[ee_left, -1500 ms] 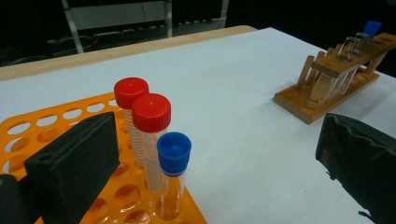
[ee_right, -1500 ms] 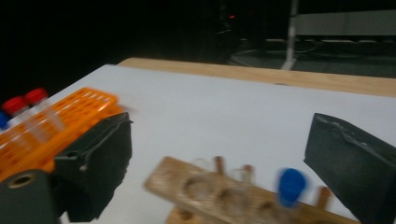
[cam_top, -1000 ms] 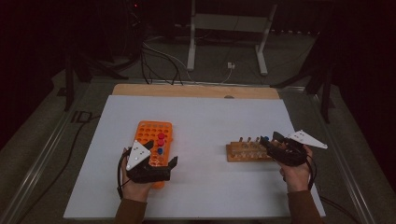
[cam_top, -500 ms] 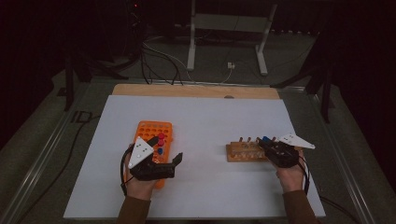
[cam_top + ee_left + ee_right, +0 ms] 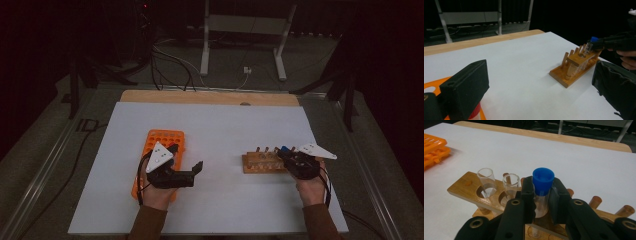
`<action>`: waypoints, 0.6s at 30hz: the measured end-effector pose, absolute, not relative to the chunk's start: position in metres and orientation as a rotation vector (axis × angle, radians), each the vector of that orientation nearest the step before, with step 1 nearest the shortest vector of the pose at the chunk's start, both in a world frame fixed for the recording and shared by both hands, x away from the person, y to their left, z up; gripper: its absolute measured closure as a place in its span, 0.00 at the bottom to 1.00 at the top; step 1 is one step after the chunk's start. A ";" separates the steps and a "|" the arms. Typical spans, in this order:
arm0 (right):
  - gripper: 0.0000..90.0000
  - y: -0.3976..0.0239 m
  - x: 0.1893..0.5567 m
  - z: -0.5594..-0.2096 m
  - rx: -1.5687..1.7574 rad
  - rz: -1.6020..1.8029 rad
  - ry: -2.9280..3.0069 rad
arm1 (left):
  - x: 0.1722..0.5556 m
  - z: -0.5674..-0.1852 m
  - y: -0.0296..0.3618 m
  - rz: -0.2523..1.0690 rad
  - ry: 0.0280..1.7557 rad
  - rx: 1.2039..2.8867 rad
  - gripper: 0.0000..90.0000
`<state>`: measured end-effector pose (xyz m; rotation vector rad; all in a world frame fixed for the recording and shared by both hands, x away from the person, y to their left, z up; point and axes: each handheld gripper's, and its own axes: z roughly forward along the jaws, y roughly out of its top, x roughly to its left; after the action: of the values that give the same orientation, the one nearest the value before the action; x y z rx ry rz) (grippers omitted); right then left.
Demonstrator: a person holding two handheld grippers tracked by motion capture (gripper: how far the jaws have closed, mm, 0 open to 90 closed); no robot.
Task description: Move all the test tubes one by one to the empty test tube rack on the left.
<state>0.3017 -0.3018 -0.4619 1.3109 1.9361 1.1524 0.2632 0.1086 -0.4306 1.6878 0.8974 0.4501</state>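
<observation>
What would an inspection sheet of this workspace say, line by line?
Surface: white sheet on a wooden table.
Job's things: blue-capped tube standing in the wooden rack; two open tubes beside it; orange rack at the left.
Clutter: nothing seen.
Grippers: right claw shut on the blue-capped tube, its jaws having just closed; left claw open, nothing between its jaws, over the orange rack.
Cables: one trails from each claw; more lie on the floor beyond the table.
Surroundings: dark room, metal stand behind the table.
</observation>
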 end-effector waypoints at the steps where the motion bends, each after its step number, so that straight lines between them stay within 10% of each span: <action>1: 0.85 -0.302 0.301 -0.461 1.314 1.155 1.932 | 0.263 -0.431 0.109 0.448 0.895 1.690 0.02; 18: 0.85 -0.300 0.287 -0.429 1.221 1.183 1.860 | 0.262 -0.437 0.098 0.415 0.861 1.727 0.02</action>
<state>0.2869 -0.3005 -0.4294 1.2209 1.8595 1.1827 0.2622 0.0981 -0.4368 1.7267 0.8612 0.4153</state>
